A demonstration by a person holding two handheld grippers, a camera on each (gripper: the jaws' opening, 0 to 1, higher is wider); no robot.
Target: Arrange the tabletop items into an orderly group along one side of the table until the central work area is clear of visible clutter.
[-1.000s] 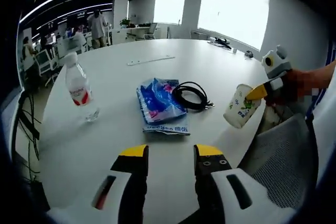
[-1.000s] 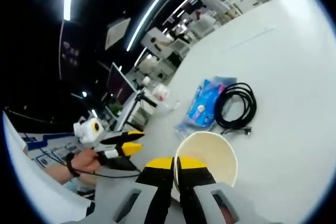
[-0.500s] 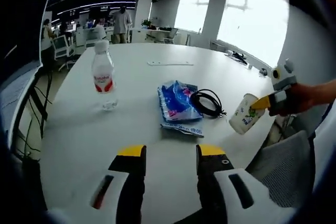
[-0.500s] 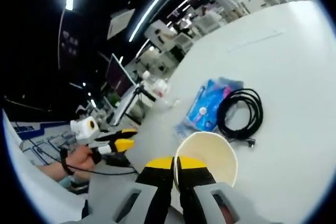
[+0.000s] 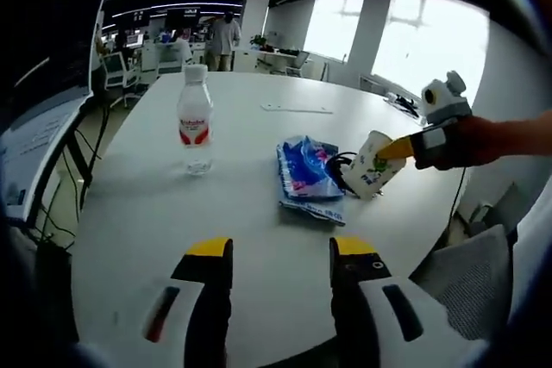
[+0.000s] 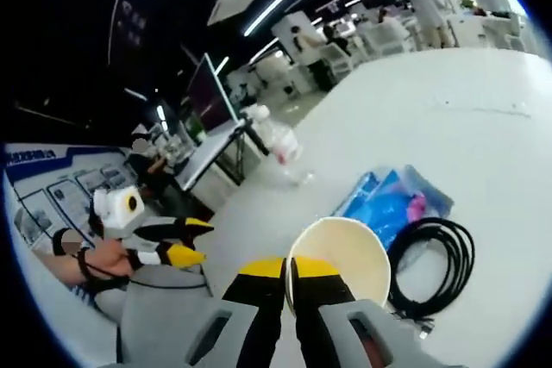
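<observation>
The right gripper (image 6: 289,269) pinches the rim of a paper cup (image 6: 338,258), which hangs tilted just above the coiled black cable (image 6: 437,265) and beside the blue wipes pack (image 5: 306,176). Set down well, the cup wants righting first, then lowering onto bare table (image 5: 155,239) clear of the cable. The left gripper (image 5: 279,252) waits wide and empty; the water bottle (image 5: 195,130) stands ahead to its left, with open room before the near edge.
</observation>
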